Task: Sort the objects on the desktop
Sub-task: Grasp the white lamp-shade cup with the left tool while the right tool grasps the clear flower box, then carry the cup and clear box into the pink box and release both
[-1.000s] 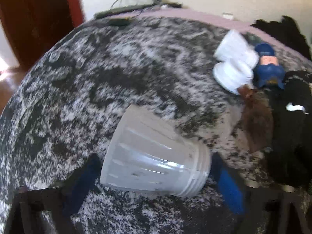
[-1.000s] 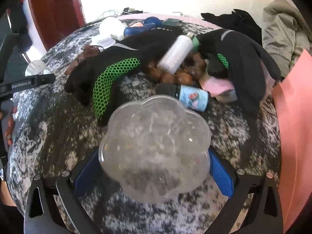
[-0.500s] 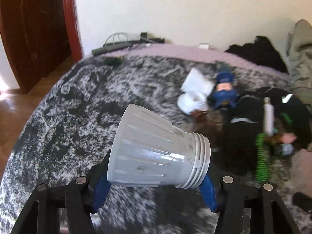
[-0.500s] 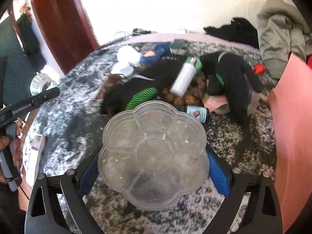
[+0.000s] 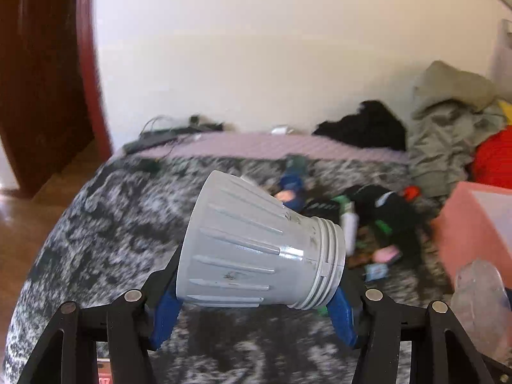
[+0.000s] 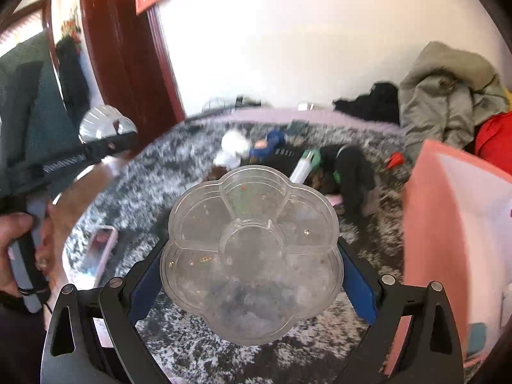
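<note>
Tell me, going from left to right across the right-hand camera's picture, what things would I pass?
A hand gripping the other tool's handle → a phone lying on the rug → the clear flower-shaped tray held in the right gripper → the pink box.

A phone point(image 6: 96, 251) lies on the rug point(image 6: 153, 185) left of the clutter pile point(image 6: 320, 166); a bin point(image 6: 448, 224) stands right.

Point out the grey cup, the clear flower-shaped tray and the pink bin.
grey cup point(image 5: 243, 249): left wrist view, on its ribbed side.
clear flower-shaped tray point(image 6: 252, 246): right wrist view, on its round centre well.
pink bin point(image 6: 432, 224): right wrist view, on its near wall.
</note>
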`<state>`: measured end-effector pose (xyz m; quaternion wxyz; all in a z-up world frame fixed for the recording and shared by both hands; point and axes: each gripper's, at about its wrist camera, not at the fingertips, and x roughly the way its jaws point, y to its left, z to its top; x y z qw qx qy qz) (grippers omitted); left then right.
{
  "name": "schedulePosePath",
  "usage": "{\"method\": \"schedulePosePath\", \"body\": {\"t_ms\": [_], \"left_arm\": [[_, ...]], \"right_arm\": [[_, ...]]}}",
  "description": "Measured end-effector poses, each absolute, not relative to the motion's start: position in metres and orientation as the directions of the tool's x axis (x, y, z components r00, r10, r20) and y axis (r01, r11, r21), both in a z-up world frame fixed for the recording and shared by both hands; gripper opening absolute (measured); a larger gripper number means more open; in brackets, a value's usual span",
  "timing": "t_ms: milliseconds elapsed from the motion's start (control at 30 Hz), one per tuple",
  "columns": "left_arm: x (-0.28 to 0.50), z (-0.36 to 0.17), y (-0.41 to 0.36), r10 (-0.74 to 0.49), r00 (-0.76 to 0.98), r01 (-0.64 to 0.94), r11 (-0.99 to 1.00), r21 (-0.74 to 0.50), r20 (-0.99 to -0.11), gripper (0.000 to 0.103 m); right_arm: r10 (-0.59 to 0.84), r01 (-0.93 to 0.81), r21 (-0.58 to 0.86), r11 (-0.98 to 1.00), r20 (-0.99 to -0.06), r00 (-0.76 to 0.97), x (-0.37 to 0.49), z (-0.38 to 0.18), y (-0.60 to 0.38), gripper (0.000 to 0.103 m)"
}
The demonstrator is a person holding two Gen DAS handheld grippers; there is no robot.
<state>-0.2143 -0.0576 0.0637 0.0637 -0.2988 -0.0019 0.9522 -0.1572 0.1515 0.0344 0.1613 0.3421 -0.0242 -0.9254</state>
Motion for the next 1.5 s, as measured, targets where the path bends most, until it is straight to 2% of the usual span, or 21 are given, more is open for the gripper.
{"method": "schedulePosePath", "body": {"t_ms": [267,467,600,700,1033,1067,1100,1133,1167,1267,1500], "left_arm": [[-0.197,0.087,0.036,0.262,-0.810,-0.288,-0.957,-0.032,-0.524,0.065],[-0.191,0.092,0.124,0.410,-0.758,-0.441,-0.895,-0.065,-0.507,0.065],[-0.184,0.095,0.184,0.511,-0.705,-0.542,-0.836,-0.092,-0.491,0.065],[-0.177,0.094,0.224,0.575,-0.660,-0.613,-0.784,-0.097,-0.484,0.065],[-0.194,0.062,0.282,0.648,-0.562,-0.683,-0.714,-0.152,-0.514,0.065],[-0.196,0.058,0.284,0.640,-0.571,-0.679,-0.720,-0.144,-0.514,0.071],[-0.199,0.054,0.287,0.632,-0.579,-0.674,-0.727,-0.135,-0.514,0.088],[-0.201,0.049,0.289,0.625,-0.588,-0.669,-0.733,-0.126,-0.514,0.094],[-0.203,0.047,0.290,0.618,-0.597,-0.662,-0.740,-0.121,-0.512,0.098],[-0.208,0.052,0.278,0.620,-0.601,-0.642,-0.750,-0.157,-0.505,0.098],[-0.219,0.068,0.229,0.583,-0.651,-0.565,-0.800,-0.204,-0.486,0.099]], "right_arm": [[-0.220,0.167,0.150,-0.975,-0.496,-0.840,-0.112,0.082,0.222,0.098],[0.029,-0.072,0.089,-0.993,-0.415,-0.909,-0.083,0.102,0.299,0.098],[0.180,-0.235,0.086,-0.968,-0.415,-0.892,-0.073,0.101,0.354,0.098],[0.229,-0.295,0.093,-0.951,-0.428,-0.874,-0.072,0.098,0.379,0.098],[0.362,-0.445,0.078,-0.892,-0.464,-0.809,-0.075,0.078,0.449,0.098],[0.347,-0.435,0.093,-0.896,-0.467,-0.813,-0.080,0.075,0.455,0.098],[0.329,-0.424,0.108,-0.899,-0.471,-0.818,-0.086,0.071,0.460,0.098],[0.328,-0.429,0.115,-0.896,-0.481,-0.813,-0.091,0.067,0.465,0.099],[0.342,-0.451,0.114,-0.885,-0.497,-0.798,-0.095,0.061,0.468,0.103],[0.363,-0.492,0.114,-0.863,-0.535,-0.762,-0.102,0.048,0.473,0.103],[0.370,-0.485,0.173,-0.857,-0.449,-0.813,-0.089,0.065,0.464,0.103]]}}
